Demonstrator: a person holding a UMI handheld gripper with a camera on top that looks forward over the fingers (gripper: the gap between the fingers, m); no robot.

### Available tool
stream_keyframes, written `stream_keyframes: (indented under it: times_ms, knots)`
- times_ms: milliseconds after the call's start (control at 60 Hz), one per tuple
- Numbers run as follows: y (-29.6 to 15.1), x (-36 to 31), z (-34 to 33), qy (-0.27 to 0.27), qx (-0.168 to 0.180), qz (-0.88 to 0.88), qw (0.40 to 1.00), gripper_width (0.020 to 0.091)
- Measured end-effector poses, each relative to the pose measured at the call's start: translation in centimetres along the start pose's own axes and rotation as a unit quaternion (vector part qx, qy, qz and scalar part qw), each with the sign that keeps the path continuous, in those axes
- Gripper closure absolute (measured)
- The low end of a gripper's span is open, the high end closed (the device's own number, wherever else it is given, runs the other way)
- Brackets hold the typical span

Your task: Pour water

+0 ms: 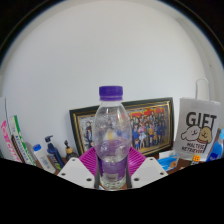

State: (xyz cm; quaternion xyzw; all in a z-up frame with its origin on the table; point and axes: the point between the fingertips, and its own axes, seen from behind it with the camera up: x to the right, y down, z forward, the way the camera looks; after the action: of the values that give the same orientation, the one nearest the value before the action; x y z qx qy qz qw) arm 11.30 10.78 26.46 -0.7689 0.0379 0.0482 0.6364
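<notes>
A clear plastic water bottle with a purple cap stands upright between my fingers, its lower part partly filled with water. My gripper is shut on the bottle: both magenta pads press against its sides near the base. The bottle appears lifted, with the shelf things seen behind and below it. No cup or other vessel for the water is in view.
Behind the bottle a framed group picture leans on a white wall. A white "GIFT" bag stands to its right. Pens, small bottles and other clutter crowd the left.
</notes>
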Motion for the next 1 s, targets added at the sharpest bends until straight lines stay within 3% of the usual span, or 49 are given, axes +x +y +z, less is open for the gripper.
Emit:
stream_keyframes:
  times_ms: [200,467,483,667,833,967,1000]
  knots:
    - [7.9,7.3,1.2,0.027,-0.038,-0.043,0.998,0.0747]
    - [16.6,9.9,1.9,0.023,-0.081,-0.039,0.996,0.0741]
    - [15.9,9.9,1.9,0.022,-0.066,-0.037,0.997,0.0745]
    - [16.2,9.9,1.6,0.026,-0.050,-0.032,0.998,0.0740]
    - [16.6,9.8,1.2,0.031,-0.064,-0.048,0.996,0.0590]
    - [17.0,10.3,-0.3,0.048,-0.109,-0.028,0.992,0.0239]
    - [16.9,10.5,-1.1,0.056,-0.118,-0.023,0.991,0.0244]
